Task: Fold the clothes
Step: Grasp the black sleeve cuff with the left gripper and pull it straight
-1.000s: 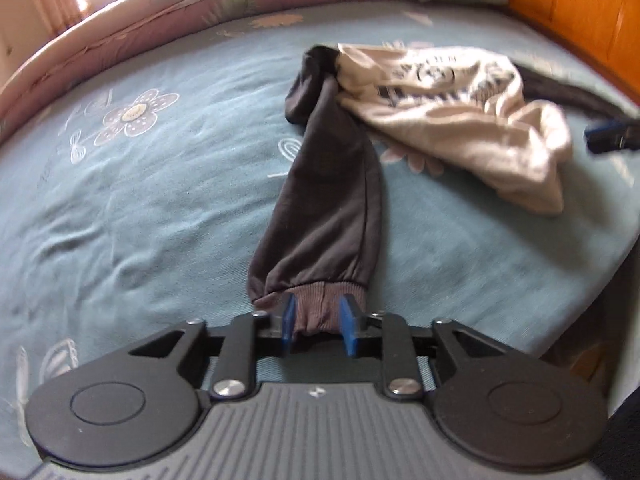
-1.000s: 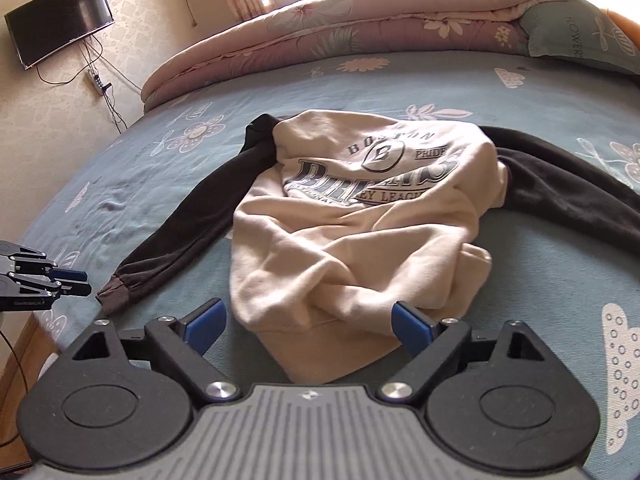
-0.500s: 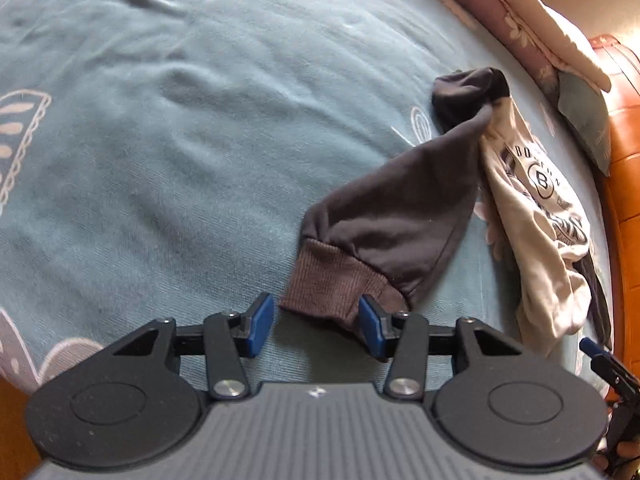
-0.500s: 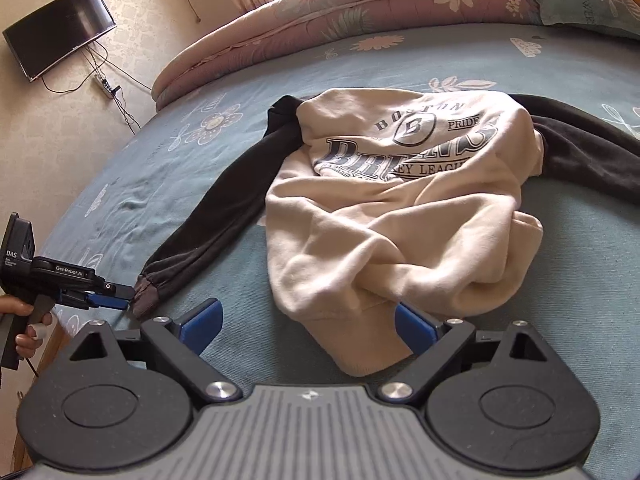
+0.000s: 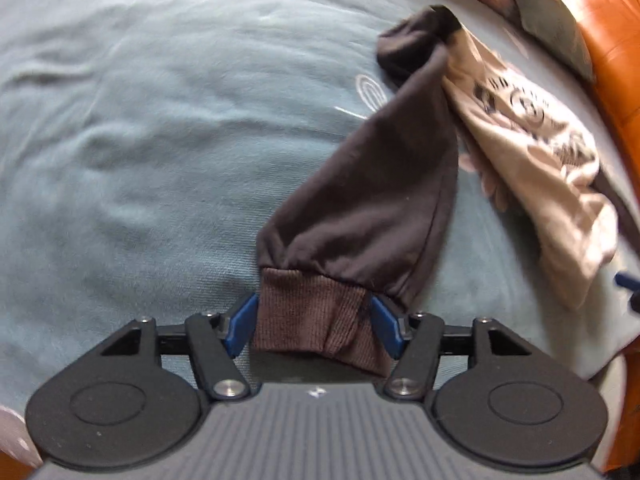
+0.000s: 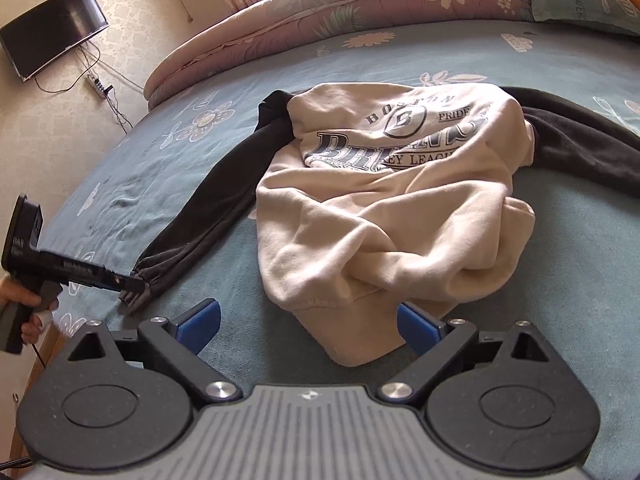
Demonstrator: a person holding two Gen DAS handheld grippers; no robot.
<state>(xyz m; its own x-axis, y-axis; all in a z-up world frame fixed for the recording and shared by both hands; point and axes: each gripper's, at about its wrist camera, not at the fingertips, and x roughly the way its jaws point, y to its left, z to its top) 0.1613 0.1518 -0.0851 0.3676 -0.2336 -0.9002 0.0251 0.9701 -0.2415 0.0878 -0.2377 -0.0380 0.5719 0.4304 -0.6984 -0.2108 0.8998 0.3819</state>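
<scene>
Under your left gripper (image 5: 314, 326) the cuff (image 5: 320, 316) is ribbed brown knit, coarser than the smooth matt black cloth of the sleeve (image 5: 372, 196) above it. The sweatshirt (image 6: 392, 216) looks like soft cream fleece – matt, rumpled, with a flat dark print. Your bedsheet (image 6: 224, 264) is thin teal cotton, finely creased. The pads (image 6: 200, 322) of your right gripper (image 6: 308, 326) are smooth blue plastic on matt black plastic arms with shiny metal screws. The headboard (image 5: 612, 32) is glossy orange wood, and the television (image 6: 52, 30) – a glossy black screen
</scene>
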